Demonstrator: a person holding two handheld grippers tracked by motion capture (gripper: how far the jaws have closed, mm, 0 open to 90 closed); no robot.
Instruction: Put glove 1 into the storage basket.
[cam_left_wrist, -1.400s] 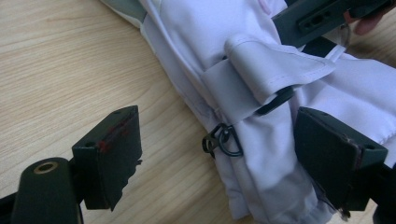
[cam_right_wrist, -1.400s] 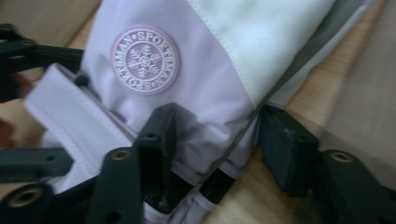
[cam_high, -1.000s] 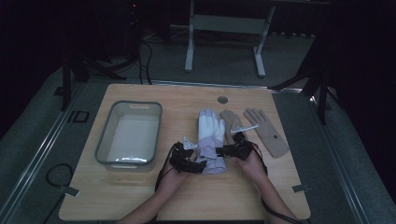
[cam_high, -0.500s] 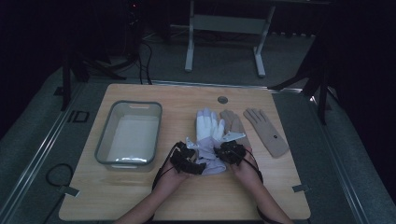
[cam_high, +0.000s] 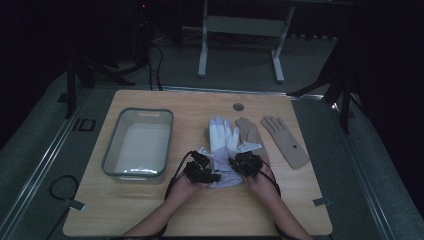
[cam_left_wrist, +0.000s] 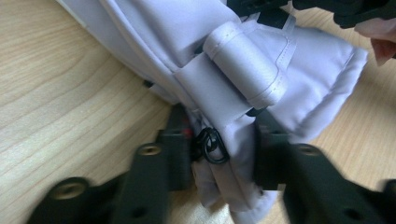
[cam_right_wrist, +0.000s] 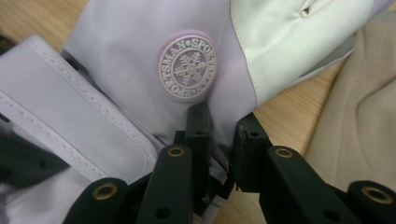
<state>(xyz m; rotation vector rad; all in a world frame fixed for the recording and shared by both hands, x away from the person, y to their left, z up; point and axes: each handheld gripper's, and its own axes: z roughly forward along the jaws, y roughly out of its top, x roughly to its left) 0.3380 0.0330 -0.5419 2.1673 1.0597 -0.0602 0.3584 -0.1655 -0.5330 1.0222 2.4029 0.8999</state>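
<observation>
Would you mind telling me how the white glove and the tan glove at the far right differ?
The white glove is padded, with its cuff clamped by both grippers; the tan glove is thin, lying flat and untouched. The white one overlaps another tan glove; the far-right one lies apart. Both rest fingers away from the person.

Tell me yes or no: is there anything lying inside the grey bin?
No, the high view shows the grey bin with a bare pale bottom, while the white glove lies on the table beside it.
</observation>
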